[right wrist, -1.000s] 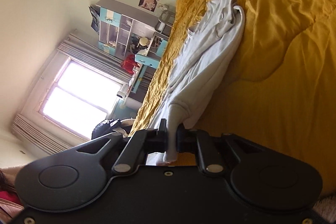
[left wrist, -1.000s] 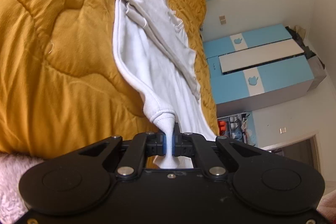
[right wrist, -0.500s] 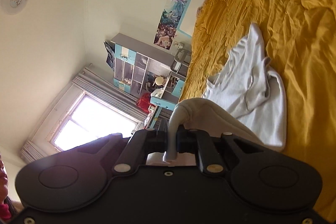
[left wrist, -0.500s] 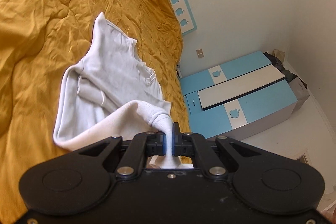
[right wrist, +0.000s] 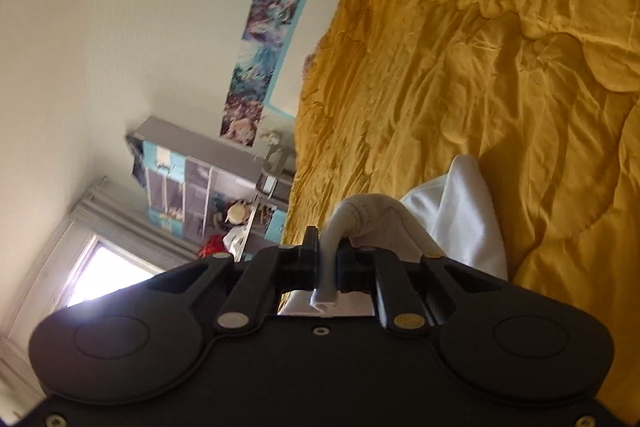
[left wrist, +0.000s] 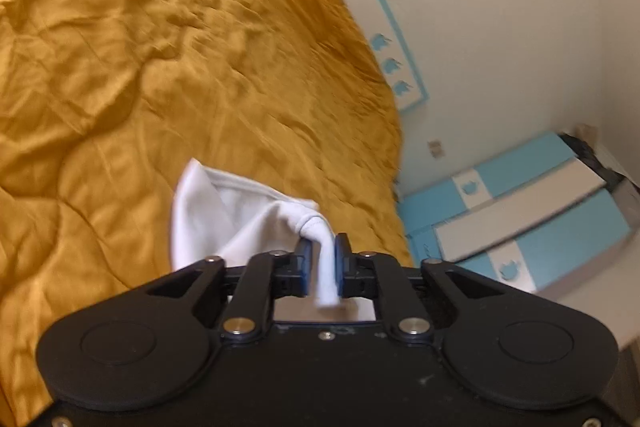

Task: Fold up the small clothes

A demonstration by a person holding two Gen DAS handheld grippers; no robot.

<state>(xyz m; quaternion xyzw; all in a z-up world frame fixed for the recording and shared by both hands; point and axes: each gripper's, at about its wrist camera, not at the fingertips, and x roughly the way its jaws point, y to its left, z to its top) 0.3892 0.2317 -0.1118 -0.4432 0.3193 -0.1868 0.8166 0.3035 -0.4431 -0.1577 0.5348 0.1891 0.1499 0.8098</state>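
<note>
A small white garment (left wrist: 224, 211) lies on the mustard-yellow quilt (left wrist: 160, 67), mostly hidden below my grippers. My left gripper (left wrist: 322, 259) is shut on a bunched edge of it, and the cloth runs down and left from the jaws. My right gripper (right wrist: 329, 259) is shut on another bunched edge of the same white garment (right wrist: 464, 211), which drapes to the right over the quilt (right wrist: 500, 47). Only a short fold of cloth shows in each view.
The quilt covers a wide bed. A blue and grey wardrobe (left wrist: 520, 227) stands past the bed's edge in the left wrist view. Shelves with toys (right wrist: 208, 203), a window (right wrist: 108, 275) and wall posters (right wrist: 260, 59) show in the right wrist view.
Both grippers have carried the held edges forward over the rest of the garment. The cloth that lay stretched out ahead now shows only as a short doubled fold near the jaws.
</note>
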